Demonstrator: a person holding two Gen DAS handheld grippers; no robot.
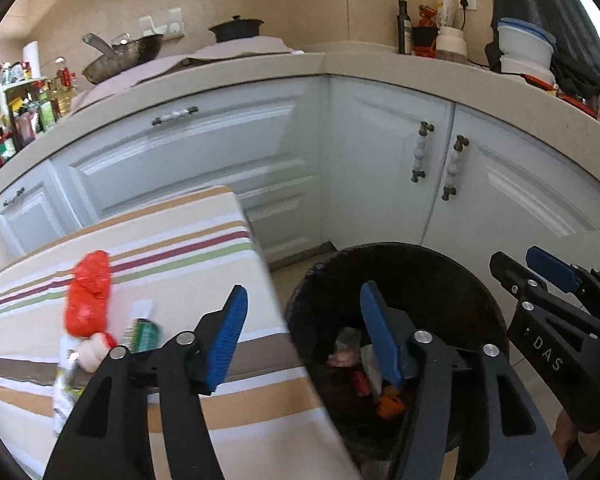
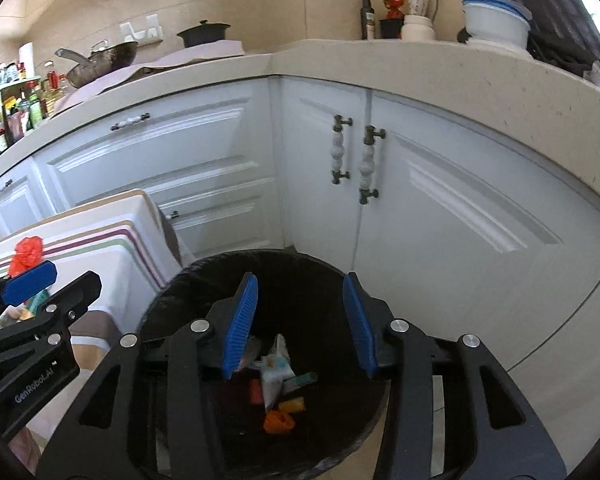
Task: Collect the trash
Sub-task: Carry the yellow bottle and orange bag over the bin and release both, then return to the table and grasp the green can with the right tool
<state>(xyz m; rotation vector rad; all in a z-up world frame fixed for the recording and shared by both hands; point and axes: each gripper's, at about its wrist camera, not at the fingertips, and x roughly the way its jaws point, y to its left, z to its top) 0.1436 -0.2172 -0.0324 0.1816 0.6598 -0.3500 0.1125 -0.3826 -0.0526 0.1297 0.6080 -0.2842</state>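
Note:
A black-lined trash bin stands on the floor beside a table with a striped cloth. Crumpled wrappers and an orange scrap lie at the bin's bottom. On the cloth sit a red plastic bag, a green wrapper and a silvery white wrapper. My left gripper is open and empty, straddling the table's corner and the bin's left rim. My right gripper hangs open and empty over the bin's mouth.
White cabinet doors with ornate handles close off the corner behind the bin. The countertop above carries a wok, a dark pot, bottles and a white container. Bare tiled floor shows to the bin's right.

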